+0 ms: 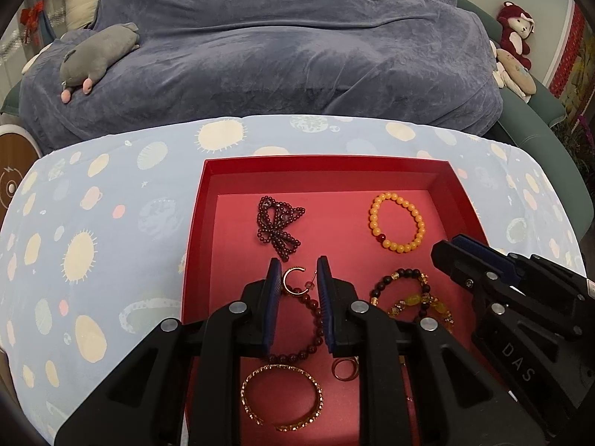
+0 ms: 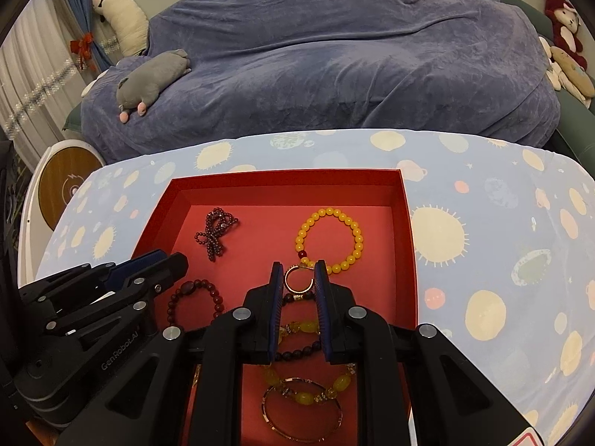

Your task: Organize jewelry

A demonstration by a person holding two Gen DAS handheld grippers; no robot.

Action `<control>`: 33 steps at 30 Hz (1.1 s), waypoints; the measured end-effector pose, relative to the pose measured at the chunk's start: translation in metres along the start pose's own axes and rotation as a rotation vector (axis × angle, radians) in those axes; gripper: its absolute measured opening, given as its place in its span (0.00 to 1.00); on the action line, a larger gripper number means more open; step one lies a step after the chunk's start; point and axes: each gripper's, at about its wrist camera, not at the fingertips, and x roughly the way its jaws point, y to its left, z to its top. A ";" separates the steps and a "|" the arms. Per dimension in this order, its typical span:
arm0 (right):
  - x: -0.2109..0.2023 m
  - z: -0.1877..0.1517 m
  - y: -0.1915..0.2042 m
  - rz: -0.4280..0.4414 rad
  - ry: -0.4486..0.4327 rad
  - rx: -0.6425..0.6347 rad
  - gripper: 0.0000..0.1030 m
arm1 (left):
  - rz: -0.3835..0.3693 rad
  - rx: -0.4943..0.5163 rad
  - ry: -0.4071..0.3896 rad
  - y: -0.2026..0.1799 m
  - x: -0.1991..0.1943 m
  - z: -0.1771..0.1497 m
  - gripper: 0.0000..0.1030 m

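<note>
A red tray [image 1: 327,165] [image 2: 290,182] on the patterned table holds the jewelry. My left gripper [image 1: 299,273] grips a gold hoop earring [image 1: 292,278] between its fingers, above a dark red bead bracelet [image 1: 316,319]. My right gripper [image 2: 299,275] grips another gold hoop earring [image 2: 297,278], near a yellow bead bracelet [image 2: 331,239] [image 1: 397,221]. A dark bead bow [image 1: 277,225] [image 2: 217,230] lies at the tray's back left. A gold bangle [image 1: 282,397], a ring [image 1: 344,369] and a mixed bead bracelet [image 1: 412,297] lie nearer.
A blue-grey blanket [image 1: 282,48] covers a sofa behind the table, with a grey plush [image 1: 98,54] on it. The table cloth [image 1: 93,230] spreads on both sides of the tray. A round wooden-topped thing [image 2: 63,186] stands at the left.
</note>
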 end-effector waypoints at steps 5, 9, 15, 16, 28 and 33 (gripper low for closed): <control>0.013 0.001 0.001 -0.002 0.018 -0.008 0.16 | 0.005 -0.007 0.019 0.002 0.013 0.003 0.19; 0.017 0.001 0.005 -0.017 0.027 -0.016 0.17 | 0.031 -0.010 0.020 0.001 0.018 0.005 0.21; 0.009 0.001 0.008 -0.037 0.014 -0.015 0.28 | 0.077 0.000 -0.006 -0.002 0.011 0.005 0.42; 0.006 0.001 0.008 -0.038 0.013 -0.012 0.28 | 0.079 -0.007 -0.006 0.000 0.009 0.004 0.47; -0.038 -0.014 0.013 -0.061 -0.020 0.001 0.40 | 0.093 -0.013 -0.034 0.000 -0.035 -0.011 0.55; -0.061 -0.030 0.014 -0.074 -0.035 0.021 0.46 | 0.094 -0.012 -0.048 -0.002 -0.058 -0.024 0.59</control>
